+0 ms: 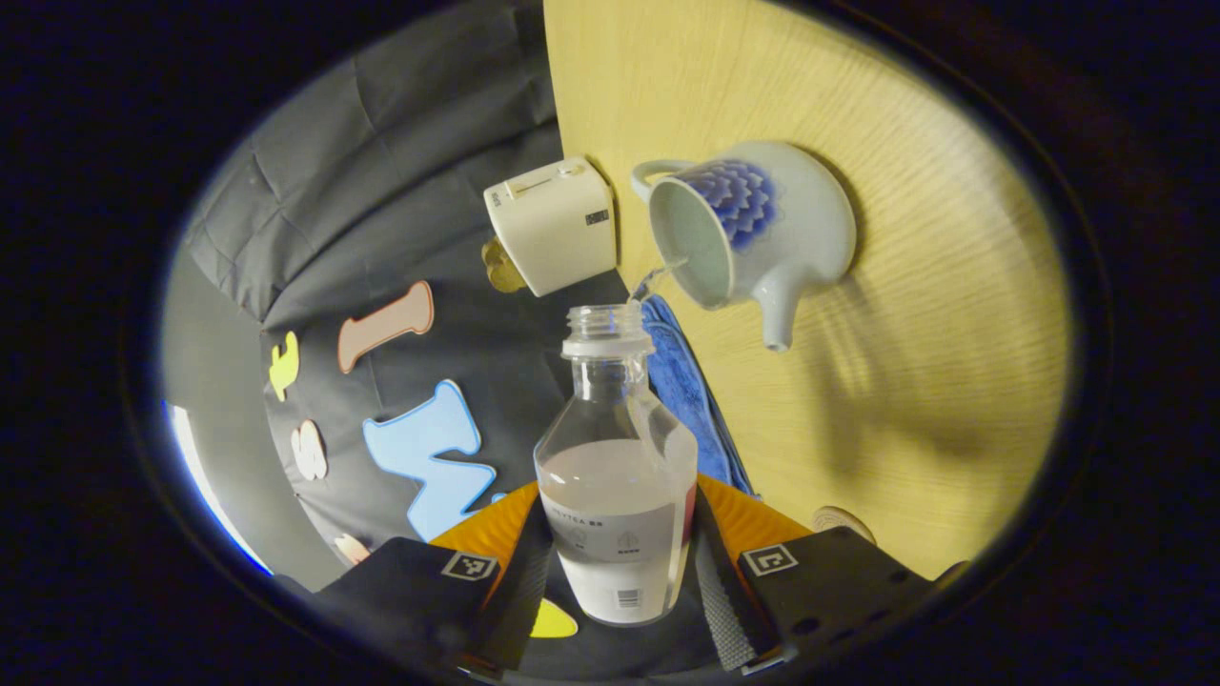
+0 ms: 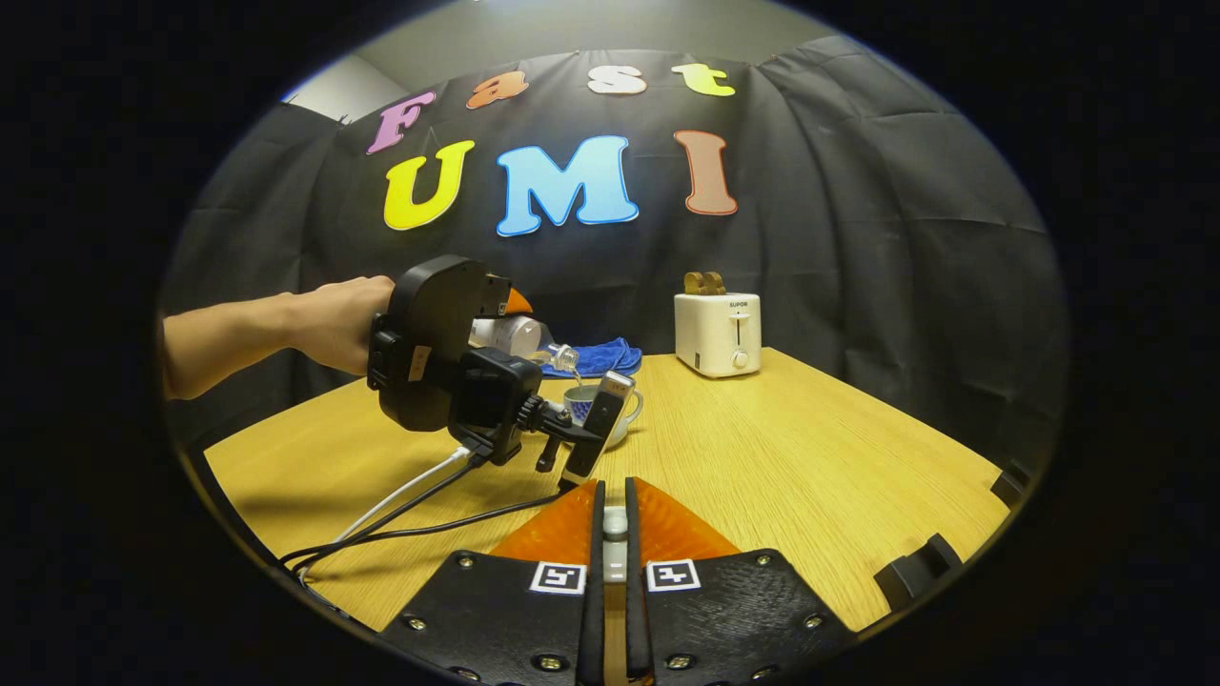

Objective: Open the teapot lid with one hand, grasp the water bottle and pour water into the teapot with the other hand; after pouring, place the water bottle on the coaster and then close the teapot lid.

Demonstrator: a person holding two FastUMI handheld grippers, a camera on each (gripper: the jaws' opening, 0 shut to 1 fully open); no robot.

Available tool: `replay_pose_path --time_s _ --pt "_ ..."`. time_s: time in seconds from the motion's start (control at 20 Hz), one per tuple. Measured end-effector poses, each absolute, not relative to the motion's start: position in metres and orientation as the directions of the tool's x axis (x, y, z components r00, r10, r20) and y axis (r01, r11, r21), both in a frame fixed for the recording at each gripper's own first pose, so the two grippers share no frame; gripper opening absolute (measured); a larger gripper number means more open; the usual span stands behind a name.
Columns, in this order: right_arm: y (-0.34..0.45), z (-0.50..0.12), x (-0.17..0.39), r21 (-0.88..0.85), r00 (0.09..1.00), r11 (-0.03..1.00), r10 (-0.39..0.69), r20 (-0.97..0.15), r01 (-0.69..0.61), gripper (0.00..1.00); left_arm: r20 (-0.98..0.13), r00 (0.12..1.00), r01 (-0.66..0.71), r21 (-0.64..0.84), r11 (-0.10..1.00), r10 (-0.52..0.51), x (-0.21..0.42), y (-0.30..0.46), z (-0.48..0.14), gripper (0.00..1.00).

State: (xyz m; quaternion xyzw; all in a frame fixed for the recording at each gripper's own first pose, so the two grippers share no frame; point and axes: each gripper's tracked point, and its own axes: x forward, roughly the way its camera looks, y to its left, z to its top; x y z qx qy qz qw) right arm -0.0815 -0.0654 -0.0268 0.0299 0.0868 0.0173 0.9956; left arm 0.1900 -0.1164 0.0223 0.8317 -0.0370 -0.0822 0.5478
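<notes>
The bottle [image 1: 618, 476] is tipped, its long axis running from the left gripper [image 1: 618, 581] toward the teapot [image 1: 753, 233], open neck at the pot's uncovered mouth, a thin stream crossing between them. Both fingers pinch the bottle's labelled lower body. The right gripper view shows the hand [image 2: 329, 324] holding that gripper, cables trailing over the table [image 2: 810, 457]. The right gripper [image 2: 616, 543] has its fingers pressed on a small pale piece, seemingly the lid [image 2: 616, 523], hard to tell. Toaster [image 2: 718, 333] and cloth [image 2: 596, 357] sit behind
</notes>
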Motion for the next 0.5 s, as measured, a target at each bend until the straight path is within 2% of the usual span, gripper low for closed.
replay_pose_path --time_s 0.5 --pt "-0.0638 -0.0251 -0.0814 0.064 0.985 0.997 0.042 -0.170 -0.032 0.09 -0.085 0.983 0.004 0.895 -0.447 -0.161 0.1898 -0.1195 0.0248 0.85"
